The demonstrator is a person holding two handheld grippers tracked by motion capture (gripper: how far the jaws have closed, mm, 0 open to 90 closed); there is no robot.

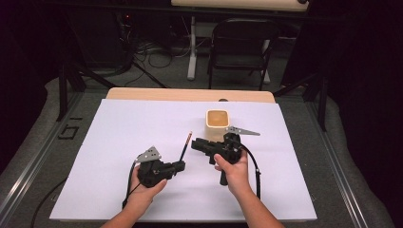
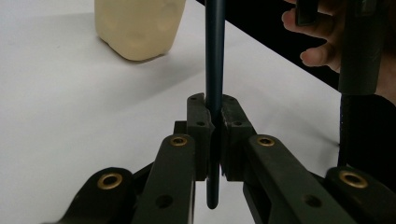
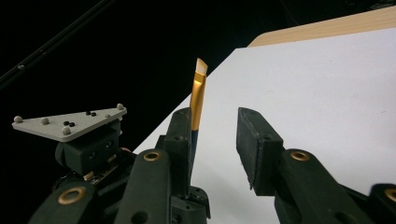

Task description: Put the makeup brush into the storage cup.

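Note:
My left gripper (image 1: 179,166) (image 2: 214,112) is shut on the dark handle of a thin paintbrush (image 1: 186,146) (image 2: 215,51). The brush rises steeply from the jaws toward the table's far side. Its gold ferrule and pale flat tip (image 3: 198,93) stand just in front of my right gripper (image 1: 195,143) (image 3: 215,140). That gripper is open; the ferrule shows close beside one jaw's inner face, and I cannot tell whether it touches. A hand holds each gripper. My left gripper's grey plate (image 3: 70,121) shows in the right gripper view.
A cream square cup (image 1: 217,118) (image 2: 140,28) stands behind the right gripper on the white sheet (image 1: 133,123) covering the wooden table (image 1: 190,94). A dark folding chair (image 1: 240,47) and cables sit on the floor beyond the far edge.

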